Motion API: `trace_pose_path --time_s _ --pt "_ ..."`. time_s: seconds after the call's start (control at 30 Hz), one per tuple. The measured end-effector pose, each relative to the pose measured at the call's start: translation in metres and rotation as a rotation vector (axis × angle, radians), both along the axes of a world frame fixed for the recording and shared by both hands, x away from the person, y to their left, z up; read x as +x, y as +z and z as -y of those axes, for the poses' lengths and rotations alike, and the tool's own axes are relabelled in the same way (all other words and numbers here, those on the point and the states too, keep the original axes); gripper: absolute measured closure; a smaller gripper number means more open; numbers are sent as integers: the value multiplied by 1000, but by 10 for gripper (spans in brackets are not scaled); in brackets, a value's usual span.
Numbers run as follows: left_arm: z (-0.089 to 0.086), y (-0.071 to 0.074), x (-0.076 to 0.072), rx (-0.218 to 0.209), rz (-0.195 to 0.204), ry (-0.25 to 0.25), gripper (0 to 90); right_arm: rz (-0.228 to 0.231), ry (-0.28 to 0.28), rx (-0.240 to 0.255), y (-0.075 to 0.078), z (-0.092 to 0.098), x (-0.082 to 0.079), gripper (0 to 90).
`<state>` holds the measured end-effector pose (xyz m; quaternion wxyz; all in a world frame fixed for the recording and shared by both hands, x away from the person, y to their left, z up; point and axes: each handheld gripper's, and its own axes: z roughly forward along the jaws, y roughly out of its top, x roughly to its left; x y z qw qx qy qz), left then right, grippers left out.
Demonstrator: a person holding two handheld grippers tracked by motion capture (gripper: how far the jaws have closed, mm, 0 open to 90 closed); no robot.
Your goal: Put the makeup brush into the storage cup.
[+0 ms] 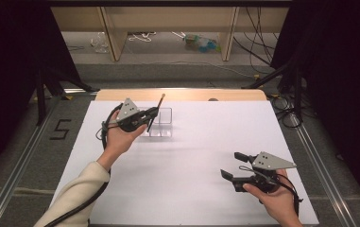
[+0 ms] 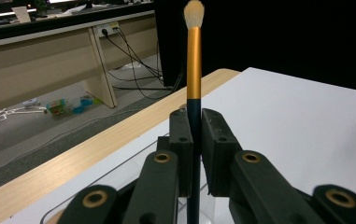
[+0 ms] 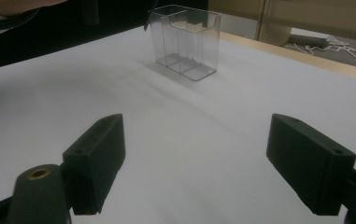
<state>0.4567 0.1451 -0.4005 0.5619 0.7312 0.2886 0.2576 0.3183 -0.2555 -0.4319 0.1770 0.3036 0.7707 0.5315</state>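
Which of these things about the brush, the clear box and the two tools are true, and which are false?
1. The left tool is shut on the brush. True.
2. The right tool grips the clear box. False: its jaws stand open, nothing between them, the box far off.
3. The brush has a gold band under pale bristles. True.
4. The brush lies flat on the white table. False: it stands upright in the left tool.
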Motion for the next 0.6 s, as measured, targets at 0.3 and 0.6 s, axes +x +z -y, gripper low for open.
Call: trace_pose_path --time_s 0.3,0.6 --pt "6 3 4 -1 8 -10 832 10 3 5 -2 0 1 207" --pt "7 4 5 -2 12 -11 832 4 2 -4 -1 1 1 208"
